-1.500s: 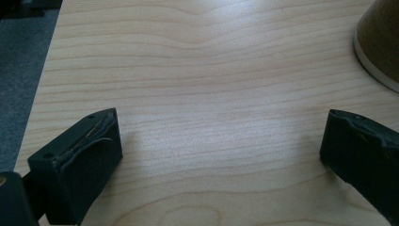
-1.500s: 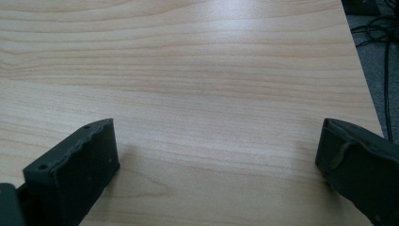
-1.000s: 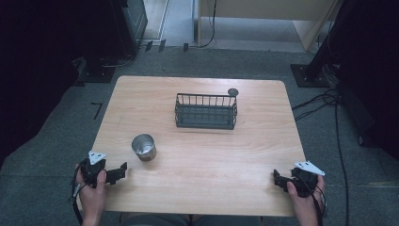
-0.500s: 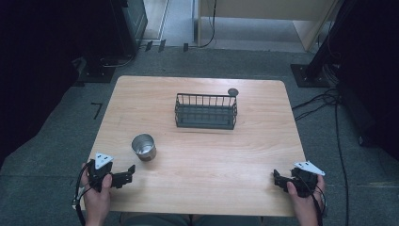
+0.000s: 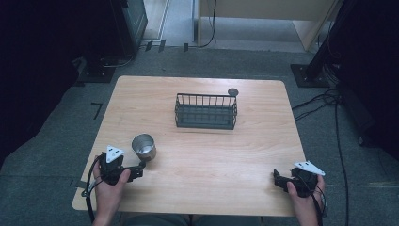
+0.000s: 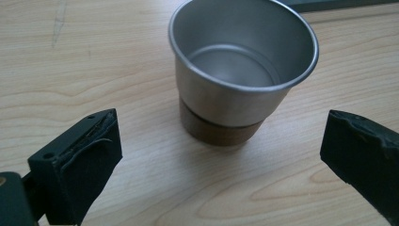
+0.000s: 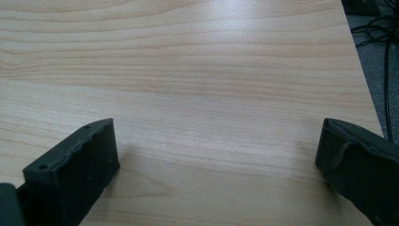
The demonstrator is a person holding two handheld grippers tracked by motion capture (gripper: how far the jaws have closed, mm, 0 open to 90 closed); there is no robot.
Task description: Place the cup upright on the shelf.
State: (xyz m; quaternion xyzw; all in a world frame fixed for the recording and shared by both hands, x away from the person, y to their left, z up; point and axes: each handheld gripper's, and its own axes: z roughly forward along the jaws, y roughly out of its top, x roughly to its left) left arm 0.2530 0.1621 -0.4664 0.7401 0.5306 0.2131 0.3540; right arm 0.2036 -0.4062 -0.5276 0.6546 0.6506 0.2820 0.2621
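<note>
A small empty steel cup (image 5: 144, 146) (image 6: 242, 66) stands upright on the wooden table (image 5: 207, 160), front left. My left gripper (image 5: 139, 168) (image 6: 221, 155) is open just short of it, jaws wide, the cup ahead of them and not between them. A dark wire basket (image 5: 206, 111) sits at the table's middle back, with a small dark round piece (image 5: 232, 92) at its far right corner. Near the front right edge my right gripper (image 5: 277, 179) (image 7: 216, 160) is open over bare wood (image 7: 197, 84).
The table's right edge (image 7: 362, 80) lies close to my right gripper, with cables on the grey floor (image 5: 329, 101) beyond. Dark equipment stands (image 5: 127, 23) flank the far side of the table.
My left gripper has moved right and forward toward the steel cup, from the table's left edge to just before it. The right gripper has stayed put.
</note>
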